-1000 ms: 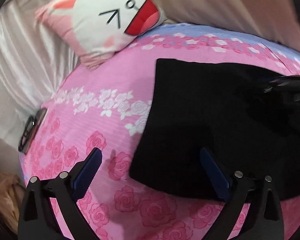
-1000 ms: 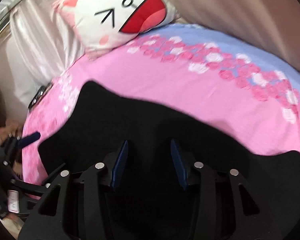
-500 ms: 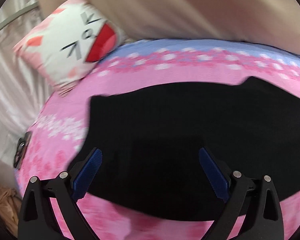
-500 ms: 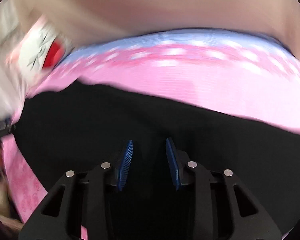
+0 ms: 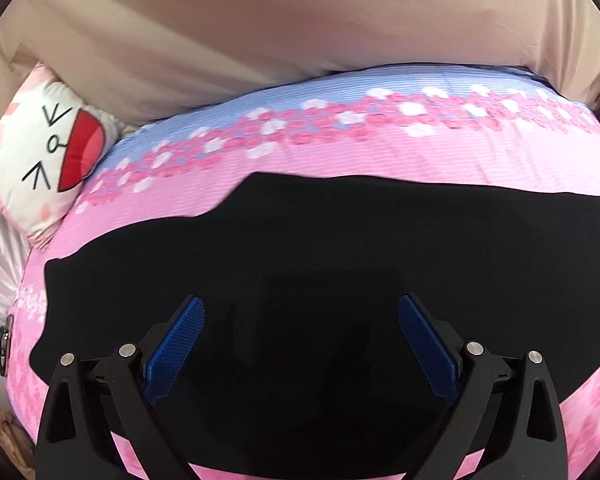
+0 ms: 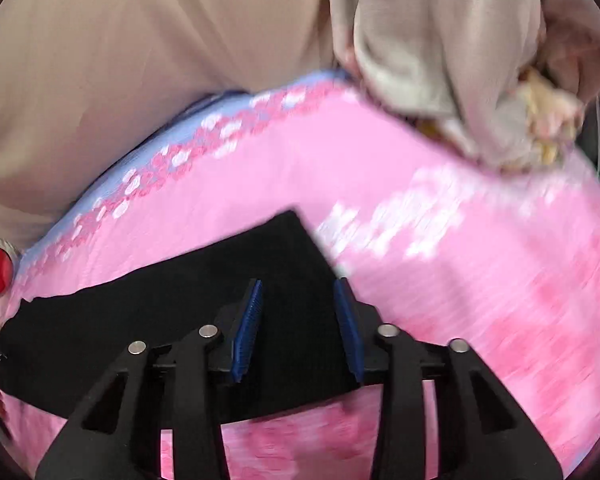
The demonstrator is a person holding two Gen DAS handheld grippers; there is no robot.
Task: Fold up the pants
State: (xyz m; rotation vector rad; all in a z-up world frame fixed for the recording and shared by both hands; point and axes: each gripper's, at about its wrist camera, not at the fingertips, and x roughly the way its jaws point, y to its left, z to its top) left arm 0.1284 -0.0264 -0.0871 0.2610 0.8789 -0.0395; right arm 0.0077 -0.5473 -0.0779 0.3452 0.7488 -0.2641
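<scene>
The black pants [image 5: 340, 264] lie flat across the pink floral bedspread [image 5: 360, 152], under the wide-spread, empty left gripper [image 5: 300, 344] and the narrower-set, empty right gripper [image 6: 298, 324] at their far corner.

Both views have swung rightward along the black pants [image 5: 340, 264]; the right hand-held gripper [image 6: 298, 292] now seems, through blur, near their end.
</scene>
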